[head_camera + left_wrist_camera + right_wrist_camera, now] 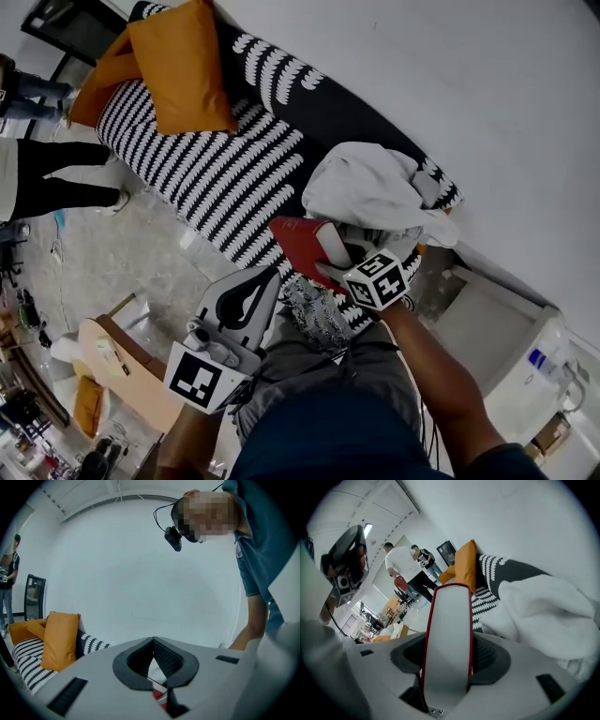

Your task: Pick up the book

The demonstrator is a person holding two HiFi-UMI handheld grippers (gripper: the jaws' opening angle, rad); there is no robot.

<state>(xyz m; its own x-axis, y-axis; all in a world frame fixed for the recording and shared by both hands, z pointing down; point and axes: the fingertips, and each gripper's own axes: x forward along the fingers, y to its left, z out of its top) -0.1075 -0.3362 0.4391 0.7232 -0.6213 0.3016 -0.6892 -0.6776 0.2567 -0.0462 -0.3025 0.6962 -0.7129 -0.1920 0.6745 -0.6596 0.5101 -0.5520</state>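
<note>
**Book in the right claw, lift in hand**

My right claw [330, 258] is closed on the red hard-cover book with the pale page block [302, 244]. Along my own jaws I see it standing on edge between them. One pad presses each red cover, and the page edge faces back at me. The jaws stand fairly wide because the book is thick, and the grip sits on the book's near end, so most of its length juts out ahead of the tips.

Just to the right of the claw lies the crumpled white cloth [366, 192]. Beyond the book's far end are the black-and-white striped sofa [216, 169] and the orange cushion [183, 66].

My left claw [270, 277] hangs low on the other side with its jaws together and nothing between them. It points toward the book from just beside it.

I judge the grasp done and the lift under way. From above, the book looks clear of the seat, though I cannot tell whether its far corner touches the cloth.

The next move calls for steady pressure on the covers, since the overhanging weight could let the book pivot or slip down between the pads. The rise should be straight, away from the cloth so no fold snags. The left claw could support the free end if it sags.
</note>
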